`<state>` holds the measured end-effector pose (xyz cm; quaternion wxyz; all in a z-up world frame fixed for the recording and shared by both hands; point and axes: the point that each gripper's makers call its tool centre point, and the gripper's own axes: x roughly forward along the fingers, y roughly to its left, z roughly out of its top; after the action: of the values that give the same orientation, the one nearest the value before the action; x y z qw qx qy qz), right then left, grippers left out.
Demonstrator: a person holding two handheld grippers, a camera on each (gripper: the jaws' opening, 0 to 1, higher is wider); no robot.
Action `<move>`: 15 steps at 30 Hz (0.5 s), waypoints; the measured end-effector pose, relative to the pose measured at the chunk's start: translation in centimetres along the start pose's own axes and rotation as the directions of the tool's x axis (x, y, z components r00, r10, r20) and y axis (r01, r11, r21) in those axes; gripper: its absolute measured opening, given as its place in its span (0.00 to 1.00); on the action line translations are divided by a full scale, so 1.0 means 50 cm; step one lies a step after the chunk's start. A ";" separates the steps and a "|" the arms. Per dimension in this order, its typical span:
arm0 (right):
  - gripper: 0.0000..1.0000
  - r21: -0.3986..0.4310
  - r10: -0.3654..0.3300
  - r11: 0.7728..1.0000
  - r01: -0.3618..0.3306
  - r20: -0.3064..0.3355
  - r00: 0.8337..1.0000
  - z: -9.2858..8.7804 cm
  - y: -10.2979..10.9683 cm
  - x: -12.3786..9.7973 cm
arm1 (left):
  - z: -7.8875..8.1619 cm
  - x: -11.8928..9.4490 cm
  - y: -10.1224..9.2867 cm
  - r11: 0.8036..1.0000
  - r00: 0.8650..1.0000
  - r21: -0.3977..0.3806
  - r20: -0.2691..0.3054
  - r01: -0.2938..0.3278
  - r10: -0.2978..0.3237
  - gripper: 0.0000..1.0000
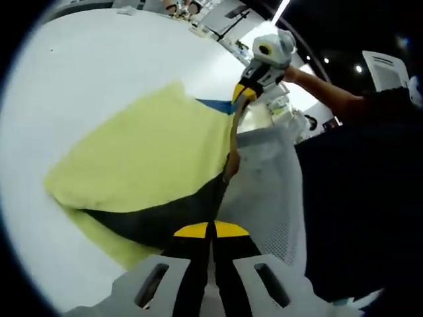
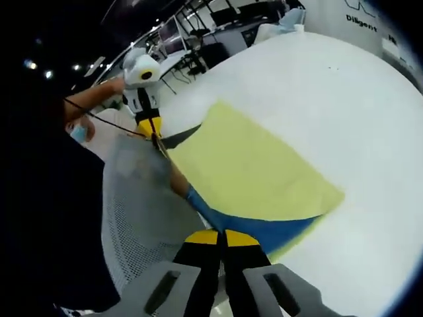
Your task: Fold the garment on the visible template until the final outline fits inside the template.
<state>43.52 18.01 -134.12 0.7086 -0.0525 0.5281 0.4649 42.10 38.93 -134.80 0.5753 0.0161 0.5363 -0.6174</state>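
Note:
A garment [image 1: 145, 158] with a yellow face, a dark panel and a blue panel lies partly on the white table [image 1: 79, 79]. Its grey mesh lining [image 1: 264, 185] is lifted toward the person. My left gripper [image 1: 211, 230] is shut on the garment's edge by the dark panel. My right gripper [image 1: 239, 92] enters from the upper right, shut on the same raised edge. In the right gripper view the right gripper [image 2: 223, 238] pinches the garment [image 2: 251, 165] at the blue panel. There the left gripper [image 2: 151, 129] holds the far end, and mesh [image 2: 139, 211] hangs between. A paler yellow strip [image 1: 106, 244] shows under the garment.
The person's dark clothing [image 1: 370, 198] stands close on the mesh side, and an arm [image 1: 330, 92] reaches to the right gripper. Desks and equipment [image 2: 218, 26] stand beyond the table's far edge. Bare white table [image 2: 330, 99] lies past the garment.

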 end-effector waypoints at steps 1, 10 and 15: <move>0.00 -0.004 -0.003 1.000 0.003 0.003 1.000 0.005 -0.002 -0.002 | 0.004 -0.002 0.003 1.000 1.000 0.004 0.007 -0.005 0.005 0.00; 0.00 -0.041 -0.050 0.998 0.052 0.049 0.998 0.068 -0.035 -0.027 | 0.066 -0.045 0.048 0.995 0.989 0.039 0.121 -0.091 0.086 0.00; 0.00 -0.065 -0.108 0.991 0.115 0.101 0.989 0.119 -0.067 -0.048 | 0.118 -0.073 0.090 0.980 0.962 0.061 0.211 -0.188 0.171 0.00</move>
<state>50.05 18.04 -130.98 0.7561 -0.0846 0.4724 0.4449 50.14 38.53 -132.87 0.6799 0.0244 0.4453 -0.5821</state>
